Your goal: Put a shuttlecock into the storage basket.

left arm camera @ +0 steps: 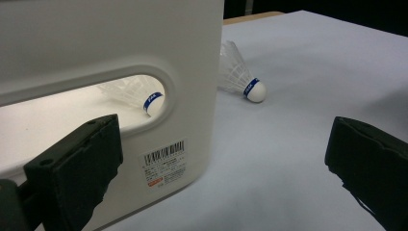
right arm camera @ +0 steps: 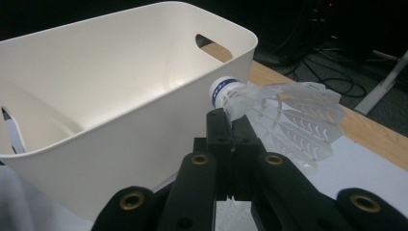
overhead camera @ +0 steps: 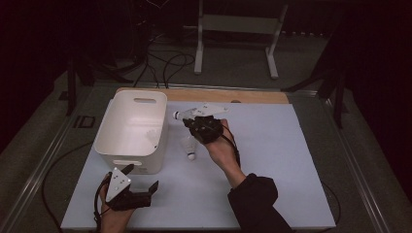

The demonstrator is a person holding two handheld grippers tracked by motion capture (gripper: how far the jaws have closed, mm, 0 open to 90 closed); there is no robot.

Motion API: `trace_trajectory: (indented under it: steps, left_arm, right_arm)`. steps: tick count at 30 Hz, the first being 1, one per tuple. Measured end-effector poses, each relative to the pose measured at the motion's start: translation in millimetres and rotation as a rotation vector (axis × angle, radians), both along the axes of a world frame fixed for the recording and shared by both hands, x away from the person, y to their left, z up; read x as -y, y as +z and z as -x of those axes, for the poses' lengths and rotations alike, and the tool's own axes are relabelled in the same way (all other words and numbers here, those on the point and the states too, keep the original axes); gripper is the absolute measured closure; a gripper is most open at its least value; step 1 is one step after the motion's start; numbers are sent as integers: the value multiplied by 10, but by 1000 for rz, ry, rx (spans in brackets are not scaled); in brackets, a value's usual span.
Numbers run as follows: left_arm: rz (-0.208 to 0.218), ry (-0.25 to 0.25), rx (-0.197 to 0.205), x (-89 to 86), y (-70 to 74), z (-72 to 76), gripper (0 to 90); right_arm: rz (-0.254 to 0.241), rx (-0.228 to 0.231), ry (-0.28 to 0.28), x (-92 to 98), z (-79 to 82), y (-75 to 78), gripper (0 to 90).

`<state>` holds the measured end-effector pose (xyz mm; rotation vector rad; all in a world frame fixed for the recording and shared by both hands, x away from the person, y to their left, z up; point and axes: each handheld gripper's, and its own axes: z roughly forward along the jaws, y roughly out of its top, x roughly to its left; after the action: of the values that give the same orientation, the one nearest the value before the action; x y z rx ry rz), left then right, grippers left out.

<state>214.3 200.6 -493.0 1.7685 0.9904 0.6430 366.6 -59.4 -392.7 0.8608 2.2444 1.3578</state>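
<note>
Holding a white feathered shuttlecock with a blue band round its cork (right arm camera: 269,108) in my right gripper (right arm camera: 230,126), I have the two black jaws pressed tight together on the feather skirt just behind the cork. In the right gripper view the cork points toward the near rim of the white plastic tub with cut-out handles (right arm camera: 120,120), and the feathers fan out to the other side, over the edge of the pale blue-white worktop (right arm camera: 375,178) and the wooden strip behind it. In the high view my right gripper (overhead camera: 187,121) hangs above the worktop (overhead camera: 272,160) just beside the right wall of the tub (overhead camera: 109,138), with the held shuttlecock (overhead camera: 180,115) lifted clear of the surface and its cork close to the tub's rim.

A second white shuttlecock (overhead camera: 190,148) lies on the worktop below my right hand (overhead camera: 221,148), near the tub's right wall but not touching it; in the left gripper view this shuttlecock (left arm camera: 240,77) rests on its side with the cork pointing away from the tub (left arm camera: 183,57). Through the handle slot in that view I see a third shuttlecock (left arm camera: 139,96) lying inside the tub.

My left gripper (overhead camera: 142,180) rests low at the near corner of the tub, its jaws spread wide with nothing between them. One jaw sits in front of the tub's near wall, the other over bare worktop (left arm camera: 298,144).
</note>
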Motion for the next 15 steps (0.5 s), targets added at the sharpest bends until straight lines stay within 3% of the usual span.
trace_trajectory:
  steps: [15]
  left_arm:
    - [1, 0, 1, 1, 0, 1, 1]
  right_arm:
    - [-9, 18, 16, -44, 49, 57, 895]
